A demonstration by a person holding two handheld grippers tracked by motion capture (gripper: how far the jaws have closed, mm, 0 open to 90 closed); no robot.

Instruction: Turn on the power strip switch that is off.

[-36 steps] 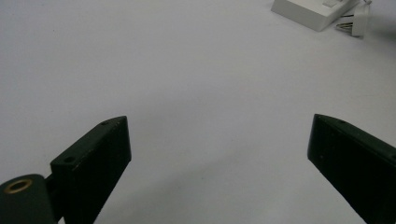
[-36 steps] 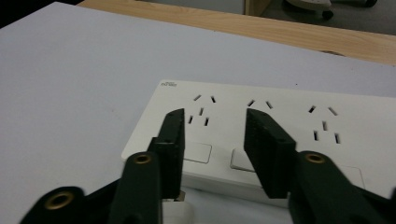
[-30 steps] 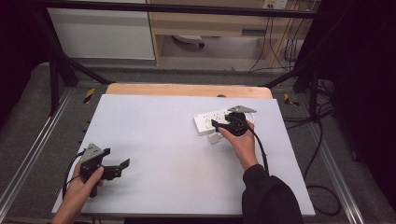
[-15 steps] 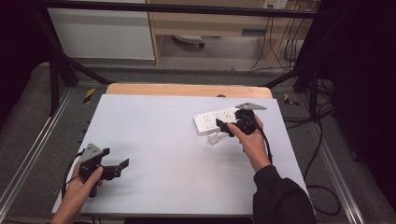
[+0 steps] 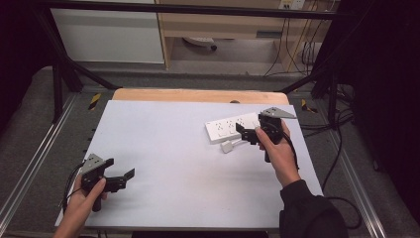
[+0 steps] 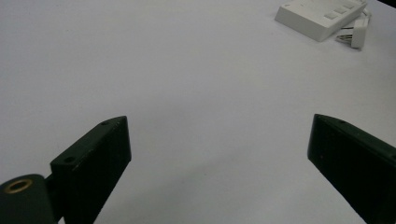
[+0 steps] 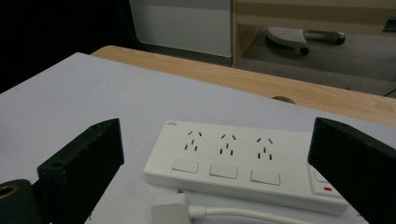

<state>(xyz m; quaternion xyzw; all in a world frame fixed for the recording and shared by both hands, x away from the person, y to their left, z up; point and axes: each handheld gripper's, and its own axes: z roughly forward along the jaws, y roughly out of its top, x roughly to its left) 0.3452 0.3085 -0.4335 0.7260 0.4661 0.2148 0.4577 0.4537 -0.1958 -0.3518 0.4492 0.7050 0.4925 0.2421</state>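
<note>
a: right gripper (image 5: pixel 246 134) is held by the right hand (image 5: pixel 277 151) at the table's (image 5: pixel 163 148) far right, jaws spread wide, nothing between them.

b: and the white power strip (image 7: pixel 243 163)?

a: flat on the table just ahead of those jaws, three socket groups up, switches toward the camera. its white plug (image 7: pixel 170 207) lies just beside the near edge, cord trailing right.

b: left gripper (image 5: pixel 126 177)?

a: near-left corner, jaws apart over bare table, well apart from the strip.
</note>
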